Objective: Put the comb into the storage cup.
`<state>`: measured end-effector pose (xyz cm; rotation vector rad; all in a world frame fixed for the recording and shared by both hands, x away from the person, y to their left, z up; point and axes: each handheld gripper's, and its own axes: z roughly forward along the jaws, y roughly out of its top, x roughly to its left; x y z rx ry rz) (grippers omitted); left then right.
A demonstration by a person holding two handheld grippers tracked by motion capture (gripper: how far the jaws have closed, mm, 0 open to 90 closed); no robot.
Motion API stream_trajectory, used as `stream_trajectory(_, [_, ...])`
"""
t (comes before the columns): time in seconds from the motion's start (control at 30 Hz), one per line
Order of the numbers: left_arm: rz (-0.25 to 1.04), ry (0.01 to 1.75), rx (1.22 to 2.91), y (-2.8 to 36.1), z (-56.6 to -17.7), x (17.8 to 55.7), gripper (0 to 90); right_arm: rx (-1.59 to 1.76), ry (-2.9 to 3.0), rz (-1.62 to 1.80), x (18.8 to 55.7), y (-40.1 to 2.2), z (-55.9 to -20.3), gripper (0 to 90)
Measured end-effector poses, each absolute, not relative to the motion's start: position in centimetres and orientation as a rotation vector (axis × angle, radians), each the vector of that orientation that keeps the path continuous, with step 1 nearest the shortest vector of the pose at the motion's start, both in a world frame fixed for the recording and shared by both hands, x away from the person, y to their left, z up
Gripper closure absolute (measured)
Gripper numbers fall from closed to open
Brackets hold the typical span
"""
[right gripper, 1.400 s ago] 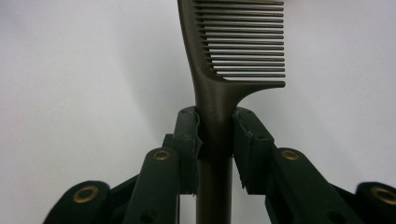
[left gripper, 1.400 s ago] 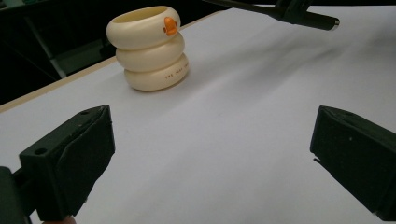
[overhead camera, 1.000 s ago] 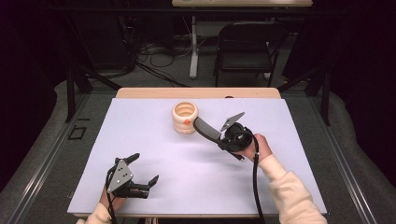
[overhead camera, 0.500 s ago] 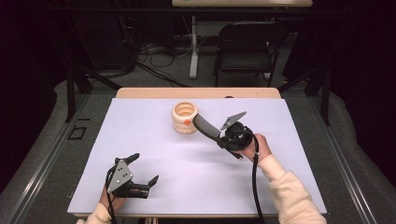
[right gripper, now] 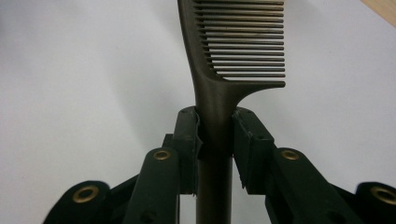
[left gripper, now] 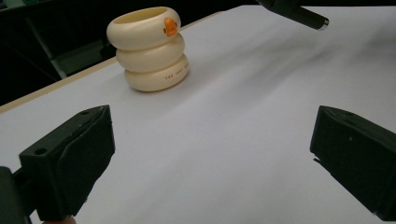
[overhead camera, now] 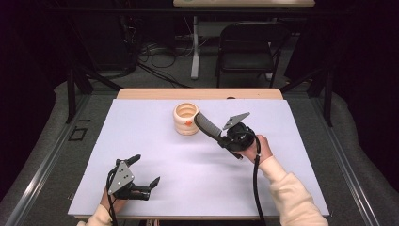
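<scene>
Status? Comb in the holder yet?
Done: right gripper is clamped on the comb handle. In hand: comb held raised beside the cream ringed holder, its tip near the rim. Left: getting it inside, not yet done. Left gripper rests open near the table's front edge.

we see a dark room around a table (overhead camera: 141,141) covered by a pale lilac sheet, with a strip of bare wood (overhead camera: 155,93) along its far edge. beyond it a black folding chair (overhead camera: 251,44) stands on grey carpet (overhead camera: 160,70), beside a white table leg (overhead camera: 195,47) and loose cables (overhead camera: 150,49). metal rails (overhead camera: 42,160) run along both sides of our table. the walls are lost in shadow.
</scene>
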<state>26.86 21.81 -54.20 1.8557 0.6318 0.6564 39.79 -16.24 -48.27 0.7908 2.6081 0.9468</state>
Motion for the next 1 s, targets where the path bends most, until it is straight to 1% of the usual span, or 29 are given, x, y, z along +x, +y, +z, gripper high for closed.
stream_trajectory(1.0, [0.657, 0.63, 1.854, 21.83, -54.18, 26.86, 0.0, 0.84, 2.517, 1.049, 40.02, -16.61, -47.79, 72.4])
